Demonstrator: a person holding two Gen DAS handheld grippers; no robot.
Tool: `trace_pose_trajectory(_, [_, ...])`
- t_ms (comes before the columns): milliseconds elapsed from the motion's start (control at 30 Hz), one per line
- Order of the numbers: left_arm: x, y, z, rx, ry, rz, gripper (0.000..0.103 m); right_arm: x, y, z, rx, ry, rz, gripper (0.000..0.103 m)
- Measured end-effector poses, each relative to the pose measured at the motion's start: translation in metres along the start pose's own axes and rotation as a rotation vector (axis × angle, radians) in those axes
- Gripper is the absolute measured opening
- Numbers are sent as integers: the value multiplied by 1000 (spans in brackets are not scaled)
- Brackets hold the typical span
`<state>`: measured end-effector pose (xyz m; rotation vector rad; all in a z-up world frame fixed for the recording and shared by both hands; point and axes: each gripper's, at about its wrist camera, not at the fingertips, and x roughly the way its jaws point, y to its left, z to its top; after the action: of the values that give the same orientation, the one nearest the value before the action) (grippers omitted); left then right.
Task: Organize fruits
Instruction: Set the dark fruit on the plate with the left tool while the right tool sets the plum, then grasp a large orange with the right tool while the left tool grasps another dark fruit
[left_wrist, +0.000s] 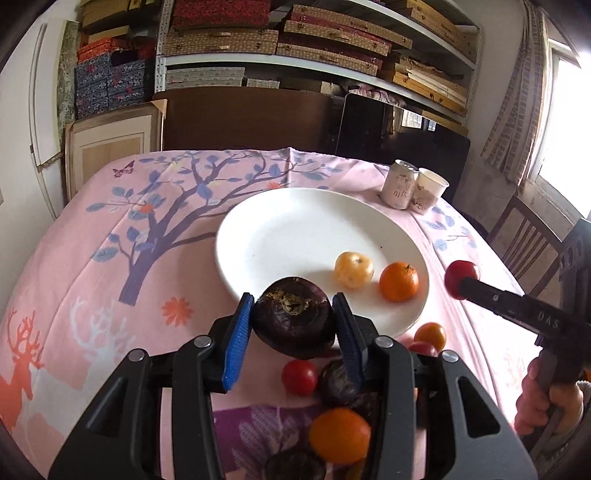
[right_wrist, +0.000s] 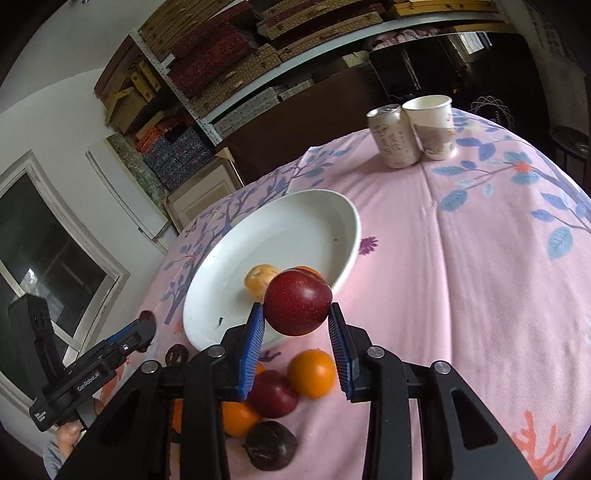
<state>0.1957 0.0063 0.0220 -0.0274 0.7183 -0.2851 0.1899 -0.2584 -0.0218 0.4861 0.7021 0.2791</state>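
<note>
Left gripper (left_wrist: 293, 317): blue pads pinch a dark purple fruit (left_wrist: 293, 317), held above the near rim of the white plate (left_wrist: 280, 229).
Right gripper (right_wrist: 297, 325): pads clamp a red plum (right_wrist: 297, 307), raised beside the plate's near edge.
On the plate: a yellow fruit (left_wrist: 354, 269) and an orange (left_wrist: 399, 281), side by side.
Loose fruit: orange, red and dark pieces lie on the pink tablecloth (right_wrist: 461, 277) under both grippers.
Far side: can (right_wrist: 393, 136) touching paper cup (right_wrist: 434, 125).
</note>
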Motion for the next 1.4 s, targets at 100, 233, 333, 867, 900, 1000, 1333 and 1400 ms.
trace_pose_trajectory(100, [26,-6,6,-21,16,8,43,20,21,3,-38,37,51,36])
trace_pose_trajectory(233, [50,2,0,-29,54,17,52,36,34,3,-81,47,42,59])
trace_pose_trajectory(333, [48,13,-2,-74,57,-20,55,28,32,4,-96,9,19,59])
trace_pose_trajectory(867, [-16,75,-48,-217,2,108,75,-9,-10,-18,8,-21,-33,68])
trace_pose_trajectory(900, [-18,79,-51,-227,4,116,75,-10,-13,-19,18,-20,-38,69])
trace_pose_trajectory(1000, [-22,79,-60,-214,12,145,76,-11,-21,-20,44,-15,-50,72])
trace_pose_trajectory(1333, [2,58,-64,-68,70,258,87,-7,-24,-23,51,14,-65,74])
trace_pose_trajectory(1400, [7,60,-63,-67,93,251,87,-6,-23,-24,49,18,-67,75])
